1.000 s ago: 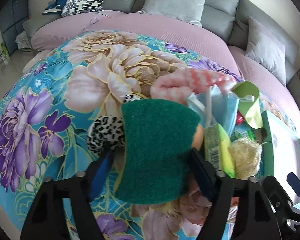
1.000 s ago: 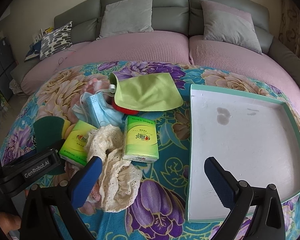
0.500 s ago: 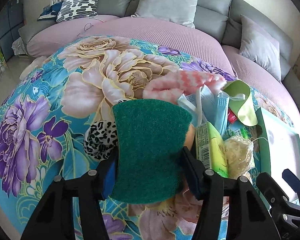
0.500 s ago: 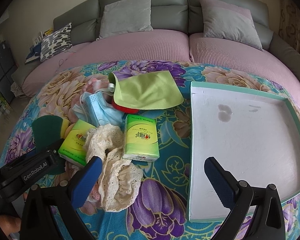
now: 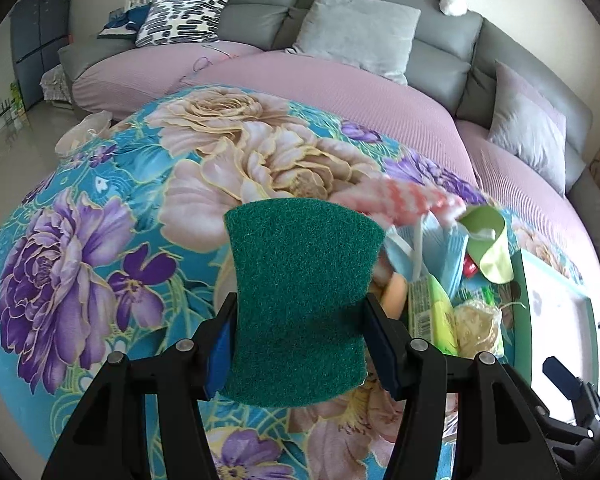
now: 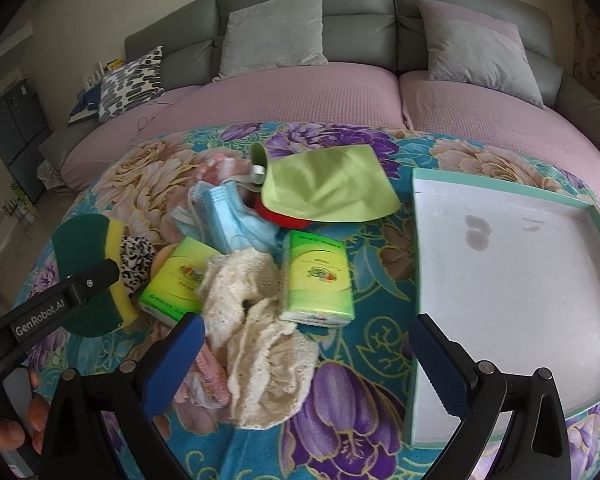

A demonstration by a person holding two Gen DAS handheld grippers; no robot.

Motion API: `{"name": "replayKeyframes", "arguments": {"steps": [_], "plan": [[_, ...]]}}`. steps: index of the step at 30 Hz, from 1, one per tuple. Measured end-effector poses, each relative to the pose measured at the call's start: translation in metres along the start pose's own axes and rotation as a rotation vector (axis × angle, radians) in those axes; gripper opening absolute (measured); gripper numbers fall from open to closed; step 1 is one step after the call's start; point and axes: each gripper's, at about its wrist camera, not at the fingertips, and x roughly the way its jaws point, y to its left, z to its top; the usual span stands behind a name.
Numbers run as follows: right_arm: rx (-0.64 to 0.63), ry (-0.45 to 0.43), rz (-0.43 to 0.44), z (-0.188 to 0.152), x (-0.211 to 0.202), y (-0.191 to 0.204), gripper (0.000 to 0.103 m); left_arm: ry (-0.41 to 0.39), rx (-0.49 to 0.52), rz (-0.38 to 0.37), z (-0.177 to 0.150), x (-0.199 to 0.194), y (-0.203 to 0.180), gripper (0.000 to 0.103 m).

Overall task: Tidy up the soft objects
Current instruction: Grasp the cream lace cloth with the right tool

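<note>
Left gripper [image 5: 300, 332]: clamping the green-and-yellow sponge [image 5: 302, 300] between both blue pads; holding it above the floral blanket [image 5: 80, 248]
Right gripper [image 6: 306, 364]: standing wide with nothing between its fingers; hovering over the cream lace cloth [image 6: 256, 332]
Pile: tissue packs [image 6: 318, 278], blue masks [image 6: 230, 216] and green cloth [image 6: 324, 184] lying beside the tray [image 6: 416, 272]

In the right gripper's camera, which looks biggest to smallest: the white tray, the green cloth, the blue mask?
1. white tray, easily the largest, though it lies nearest the camera
2. green cloth
3. blue mask, crumpled, so it may look smaller than it is
</note>
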Motion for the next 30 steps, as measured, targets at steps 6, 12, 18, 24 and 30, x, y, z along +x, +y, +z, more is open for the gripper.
{"name": "replayKeyframes", "arguments": {"steps": [6,12,18,24,30], "plan": [[-0.011,-0.016,0.070,0.000,0.003,0.012,0.093,-0.006,-0.023,0.000,0.002,-0.002,0.009,0.061],[-0.019,-0.003,0.093,-0.001,0.010,0.019,0.063,0.003,-0.032,-0.009,0.001,0.000,0.011,0.061],[-0.033,0.010,0.120,-0.004,0.017,0.025,0.036,0.014,-0.037,-0.014,0.001,0.003,0.012,0.061],[-0.032,0.021,0.135,-0.006,0.024,0.027,0.020,0.017,-0.035,-0.017,0.000,0.003,0.012,0.061],[-0.022,0.011,0.156,-0.007,0.027,0.027,0.013,0.016,-0.031,-0.019,0.001,0.003,0.011,0.061]]}}
